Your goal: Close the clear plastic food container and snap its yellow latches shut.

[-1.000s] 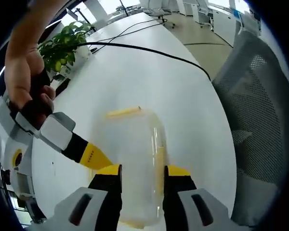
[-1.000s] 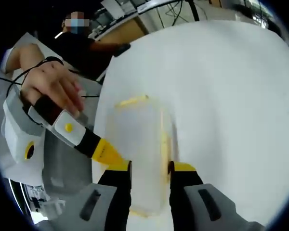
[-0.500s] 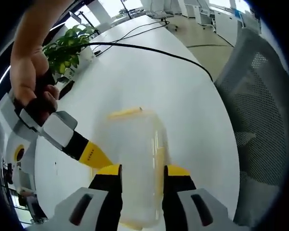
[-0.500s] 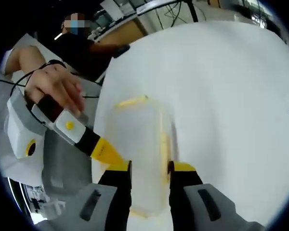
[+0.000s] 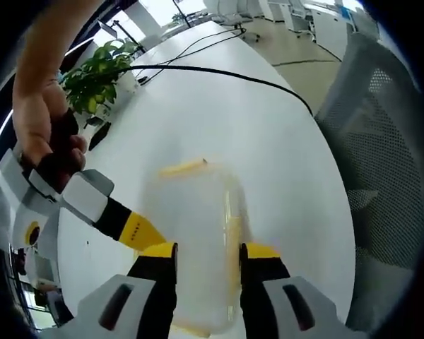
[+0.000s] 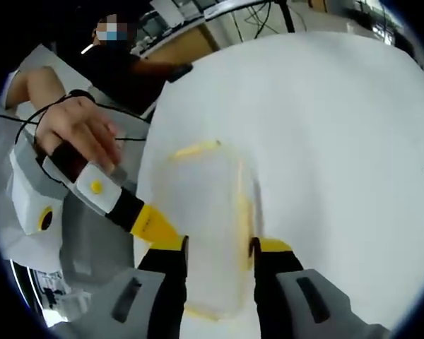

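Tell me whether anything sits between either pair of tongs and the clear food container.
Nothing visible does. In each view the clear food container lies on the white table right between that view's own jaws, left tongs and right tongs, with the other tongs reaching its side.

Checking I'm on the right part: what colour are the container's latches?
Yellow; the far latch on the clear container shows best in the right gripper view.
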Demonstrator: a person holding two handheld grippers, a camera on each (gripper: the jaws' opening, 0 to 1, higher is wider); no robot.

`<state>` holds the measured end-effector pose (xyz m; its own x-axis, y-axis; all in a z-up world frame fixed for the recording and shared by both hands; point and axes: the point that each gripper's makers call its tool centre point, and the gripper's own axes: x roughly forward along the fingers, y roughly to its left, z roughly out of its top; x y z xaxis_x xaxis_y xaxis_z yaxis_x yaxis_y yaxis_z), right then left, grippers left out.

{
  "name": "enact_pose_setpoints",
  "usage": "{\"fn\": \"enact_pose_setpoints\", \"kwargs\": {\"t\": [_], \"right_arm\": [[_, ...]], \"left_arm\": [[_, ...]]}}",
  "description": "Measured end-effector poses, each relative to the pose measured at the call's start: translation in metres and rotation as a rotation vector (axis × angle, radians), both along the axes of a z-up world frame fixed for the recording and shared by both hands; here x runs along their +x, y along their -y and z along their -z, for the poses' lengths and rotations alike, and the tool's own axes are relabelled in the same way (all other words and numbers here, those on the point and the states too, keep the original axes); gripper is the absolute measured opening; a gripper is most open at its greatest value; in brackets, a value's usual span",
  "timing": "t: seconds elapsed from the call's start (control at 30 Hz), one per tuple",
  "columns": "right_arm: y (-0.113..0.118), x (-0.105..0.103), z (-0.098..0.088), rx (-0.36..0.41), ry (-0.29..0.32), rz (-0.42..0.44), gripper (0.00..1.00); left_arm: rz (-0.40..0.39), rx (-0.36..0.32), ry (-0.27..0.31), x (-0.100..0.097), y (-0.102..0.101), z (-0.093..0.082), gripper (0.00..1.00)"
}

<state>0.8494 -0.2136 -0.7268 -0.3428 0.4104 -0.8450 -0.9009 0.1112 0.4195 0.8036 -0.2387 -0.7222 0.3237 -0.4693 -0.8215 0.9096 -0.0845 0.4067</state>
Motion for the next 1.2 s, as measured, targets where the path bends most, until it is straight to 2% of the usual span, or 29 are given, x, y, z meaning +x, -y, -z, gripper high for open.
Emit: {"fn": "enact_pose_setpoints", "kwargs": {"t": [0.07,0.1,0.27,0.37,0.47,0.6,0.67,0.8,1.03,1.2], "right_arm": [[0.000,0.004,0.000,0.016,0.031,0.019,0.38],[0.000,0.005,0.000,0.019,0.044,0.021,0.39],[0.007,0.011,-0.008,0.038,0.146,0.029,0.37],[0.008,0.008,-0.019,0.093,0.195,0.088,0.38],[0.011,0.005,-0.031,0.142,0.253,0.154,0.39],[0.019,-0.003,-0.042,0.177,0.344,0.228,0.39],[0.030,-0.007,-0.042,0.163,0.378,0.252,0.40],[0.046,-0.025,-0.044,0.149,0.383,0.303,0.41],[0.055,-0.052,-0.047,0.145,0.393,0.368,0.41],[0.057,-0.058,-0.050,0.167,0.407,0.443,0.42]], "left_arm": [[-0.048,-0.032,-0.066,-0.006,0.001,-0.002,0.29],[-0.057,-0.053,-0.072,-0.006,0.003,-0.005,0.29],[-0.107,-0.126,-0.079,-0.007,0.000,-0.023,0.33],[-0.178,-0.198,-0.089,-0.004,-0.008,-0.034,0.33],[-0.223,-0.233,-0.094,-0.001,-0.016,-0.039,0.35],[-0.293,-0.281,-0.108,0.002,-0.029,-0.044,0.36],[-0.331,-0.305,-0.112,0.004,-0.036,-0.044,0.36],[-0.375,-0.330,-0.127,0.001,-0.046,-0.044,0.36],[-0.428,-0.348,-0.157,-0.005,-0.059,-0.042,0.36],[-0.462,-0.358,-0.170,-0.006,-0.067,-0.041,0.36]]}}
